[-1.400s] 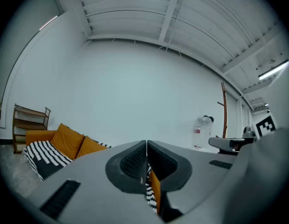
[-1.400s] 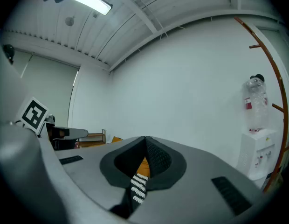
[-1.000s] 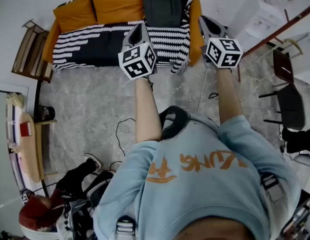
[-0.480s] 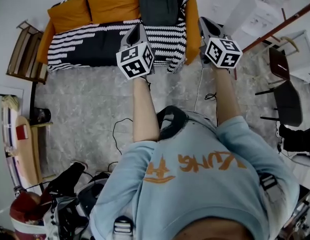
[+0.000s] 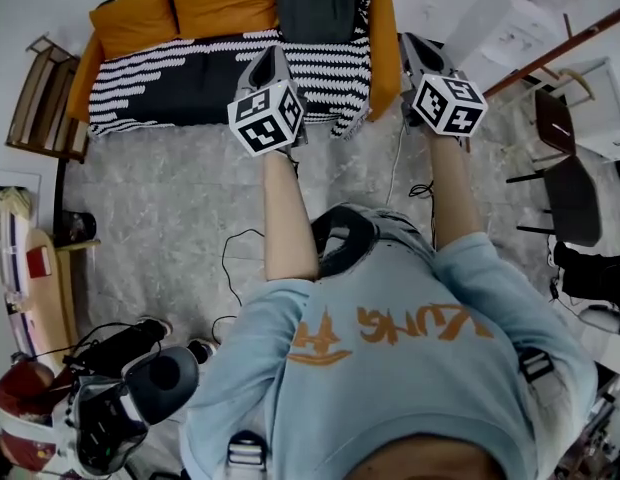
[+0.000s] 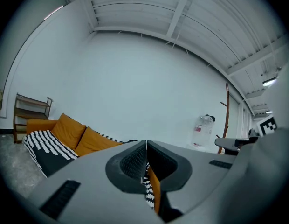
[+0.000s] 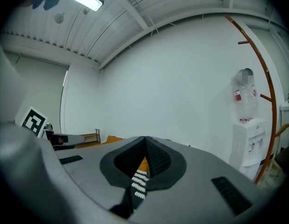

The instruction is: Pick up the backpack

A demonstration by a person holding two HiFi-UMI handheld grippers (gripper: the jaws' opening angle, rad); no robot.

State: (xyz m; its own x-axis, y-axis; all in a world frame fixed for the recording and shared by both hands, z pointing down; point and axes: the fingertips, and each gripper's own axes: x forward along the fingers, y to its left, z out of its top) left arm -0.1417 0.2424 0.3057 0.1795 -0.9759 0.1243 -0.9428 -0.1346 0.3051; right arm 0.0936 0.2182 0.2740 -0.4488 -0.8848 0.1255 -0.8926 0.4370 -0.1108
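Note:
A dark grey backpack (image 5: 315, 3) stands upright against the back of an orange sofa (image 5: 130, 18), at its right end, on a black-and-white striped throw (image 5: 190, 73). My left gripper (image 5: 269, 60) is held out in front of the sofa seat, short of the backpack and a little to its left, jaws shut and empty. My right gripper (image 5: 411, 46) hovers by the sofa's right armrest, to the right of the backpack, also shut and empty. In the left gripper view the left gripper (image 6: 147, 143) shows its pads pressed together; the right gripper (image 7: 145, 139) looks the same in its own view.
A wooden shelf (image 5: 40, 103) stands left of the sofa. A white water dispenser (image 7: 249, 139) and a brown coat stand (image 7: 263, 78) are on the right. Black chairs (image 5: 570, 198) sit at the right. Cables (image 5: 235, 268) trail over the grey floor, and gear (image 5: 110, 408) lies at bottom left.
Both grippers have moved toward the sofa, and the sofa with the backpack has slid up in the head view. The jaws stayed shut.

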